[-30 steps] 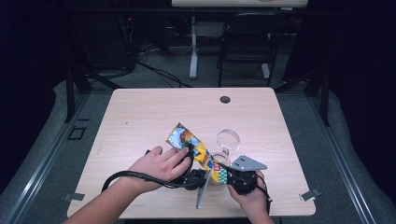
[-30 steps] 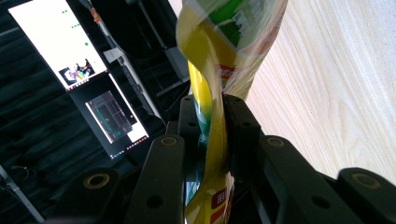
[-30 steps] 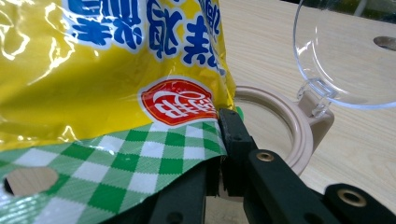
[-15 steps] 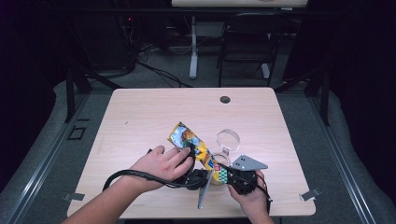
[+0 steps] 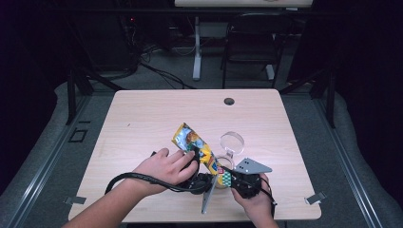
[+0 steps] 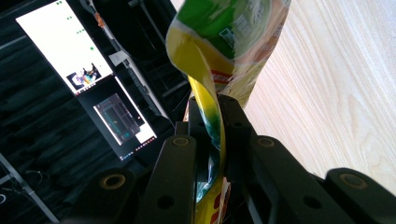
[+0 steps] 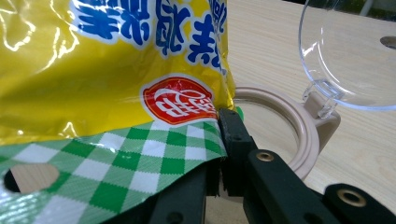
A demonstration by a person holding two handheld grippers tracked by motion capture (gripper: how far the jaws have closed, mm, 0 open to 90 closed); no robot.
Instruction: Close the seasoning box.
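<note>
A yellow snack bag with a green checked end stands tilted above the table's front middle, held between both hands. My left gripper is shut on the bag's edge; its jaws have just been closing, with the bag's film between them. My right gripper is shut on the checked end of the bag. Just behind the bag stands a round beige-rimmed container with its clear lid flipped up.
The light wooden table has a dark cable hole near its far edge. A black cable loops from the left hand. A chair and desk legs stand beyond the table. Monitors glow in the dark.
</note>
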